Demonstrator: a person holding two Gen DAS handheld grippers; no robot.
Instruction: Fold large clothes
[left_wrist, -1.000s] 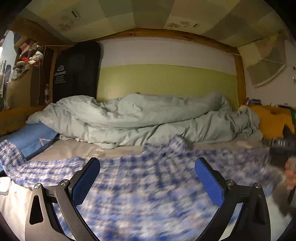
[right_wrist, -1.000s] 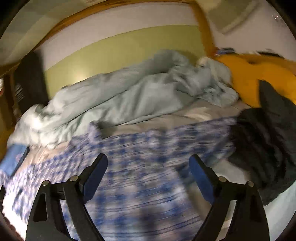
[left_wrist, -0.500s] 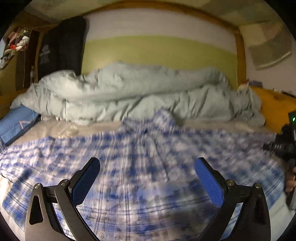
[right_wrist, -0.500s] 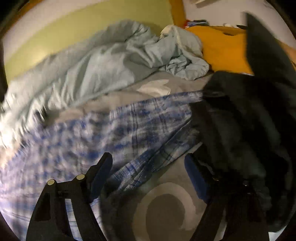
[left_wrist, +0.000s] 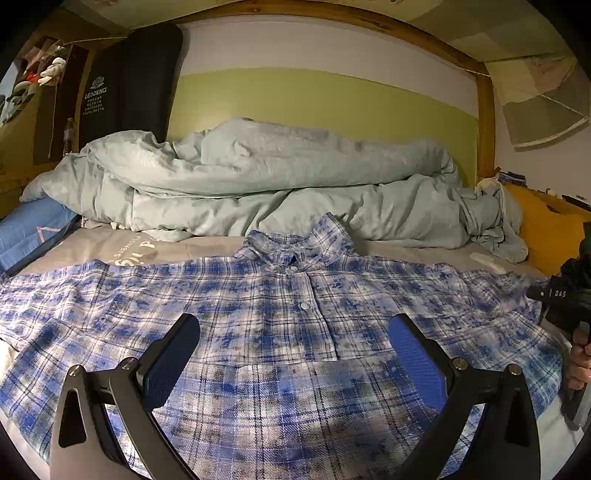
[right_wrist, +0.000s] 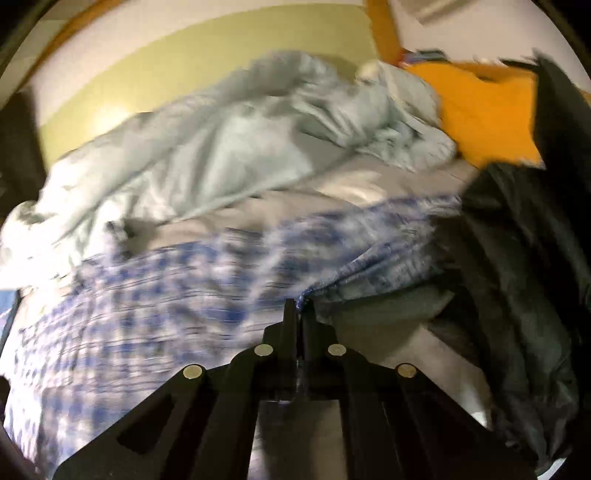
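Observation:
A blue and white plaid shirt (left_wrist: 280, 332) lies spread front-up across the bed, collar toward the far side and sleeves out to both sides. My left gripper (left_wrist: 293, 325) hovers open just above its lower front, with nothing pinched between the blue pads (left_wrist: 166, 362). In the right wrist view my right gripper (right_wrist: 299, 306) is shut, and an edge of the shirt (right_wrist: 184, 295) near its right sleeve is caught at the fingertips. That view is blurred. The right gripper's body (left_wrist: 565, 299) and a hand (left_wrist: 578, 363) show at the right edge of the left wrist view.
A crumpled pale green duvet (left_wrist: 277, 184) runs along the wall behind the shirt. A dark garment (right_wrist: 517, 277) is heaped right beside the right sleeve. An orange pillow (left_wrist: 546, 236) sits at far right, a blue pillow (left_wrist: 29, 229) at far left. Grey sheet (left_wrist: 147, 247) shows beyond the collar.
The left gripper has come down closer over the shirt, which now lies flat and spread. The right gripper swung right to the sleeve edge and its jaws went from wide open to shut on it.

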